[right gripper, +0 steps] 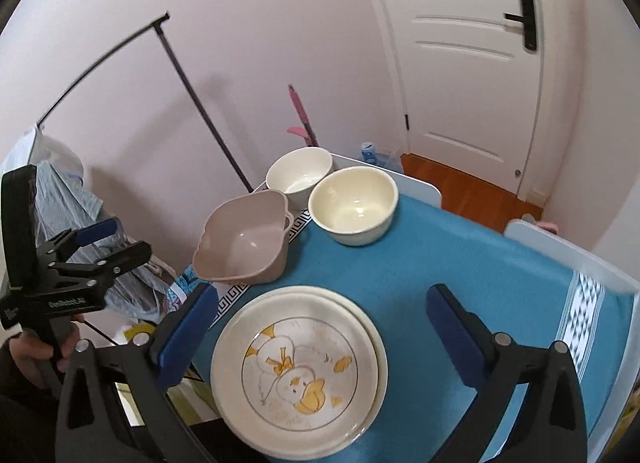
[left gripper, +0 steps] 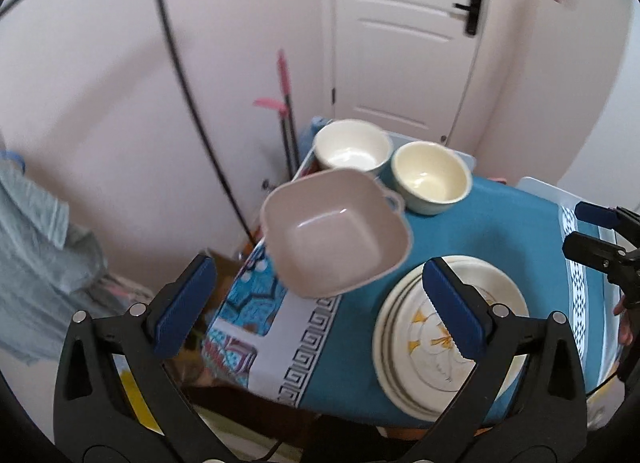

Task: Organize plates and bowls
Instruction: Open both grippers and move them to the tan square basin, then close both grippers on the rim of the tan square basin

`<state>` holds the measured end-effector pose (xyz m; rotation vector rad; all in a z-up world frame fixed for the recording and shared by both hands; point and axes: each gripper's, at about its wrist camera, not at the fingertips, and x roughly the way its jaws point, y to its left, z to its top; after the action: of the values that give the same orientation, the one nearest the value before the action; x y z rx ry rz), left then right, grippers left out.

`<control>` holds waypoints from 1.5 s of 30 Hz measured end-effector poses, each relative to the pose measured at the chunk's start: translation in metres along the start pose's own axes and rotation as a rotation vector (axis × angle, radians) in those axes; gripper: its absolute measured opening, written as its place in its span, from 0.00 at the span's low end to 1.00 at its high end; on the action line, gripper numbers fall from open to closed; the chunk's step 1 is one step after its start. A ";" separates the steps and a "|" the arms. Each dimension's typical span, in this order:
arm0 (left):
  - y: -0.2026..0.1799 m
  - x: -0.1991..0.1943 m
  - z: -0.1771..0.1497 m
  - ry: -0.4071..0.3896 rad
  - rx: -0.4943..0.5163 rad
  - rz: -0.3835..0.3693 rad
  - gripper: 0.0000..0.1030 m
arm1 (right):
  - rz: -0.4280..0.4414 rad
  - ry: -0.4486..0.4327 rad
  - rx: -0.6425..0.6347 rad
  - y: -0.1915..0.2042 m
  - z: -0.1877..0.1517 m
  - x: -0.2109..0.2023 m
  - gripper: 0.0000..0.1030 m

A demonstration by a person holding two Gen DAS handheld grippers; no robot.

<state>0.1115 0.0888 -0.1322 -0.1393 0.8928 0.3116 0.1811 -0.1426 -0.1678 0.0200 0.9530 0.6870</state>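
Both the left gripper (left gripper: 316,303) and right gripper (right gripper: 320,331) are wide open, holding nothing. The duck plate (right gripper: 298,377) tops the stack, bottom middle. It looks hard, slippery and breakable; grab its rim.

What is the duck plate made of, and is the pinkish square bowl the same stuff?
The duck plate looks like glazed ceramic: it is glossy, with light glinting off the printed drawing. The pinkish square bowl looks different, probably plastic or melamine: a duller, matte surface, thin walls and small moulded handles. Pictures alone cannot settle either.
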 end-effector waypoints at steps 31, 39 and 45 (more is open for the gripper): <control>0.063 0.192 -0.007 0.398 -0.152 -0.238 0.21 | 0.082 0.391 0.099 0.037 0.033 0.223 0.20; 0.057 0.183 0.006 0.352 -0.097 -0.229 0.19 | 0.053 0.354 0.113 0.044 0.032 0.219 0.14; 0.048 0.154 0.022 0.277 -0.025 -0.202 0.19 | 0.066 0.287 0.137 0.041 0.035 0.190 0.14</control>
<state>0.2029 0.1722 -0.2387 -0.2993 1.1397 0.1157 0.2586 0.0035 -0.2757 0.0752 1.2792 0.6958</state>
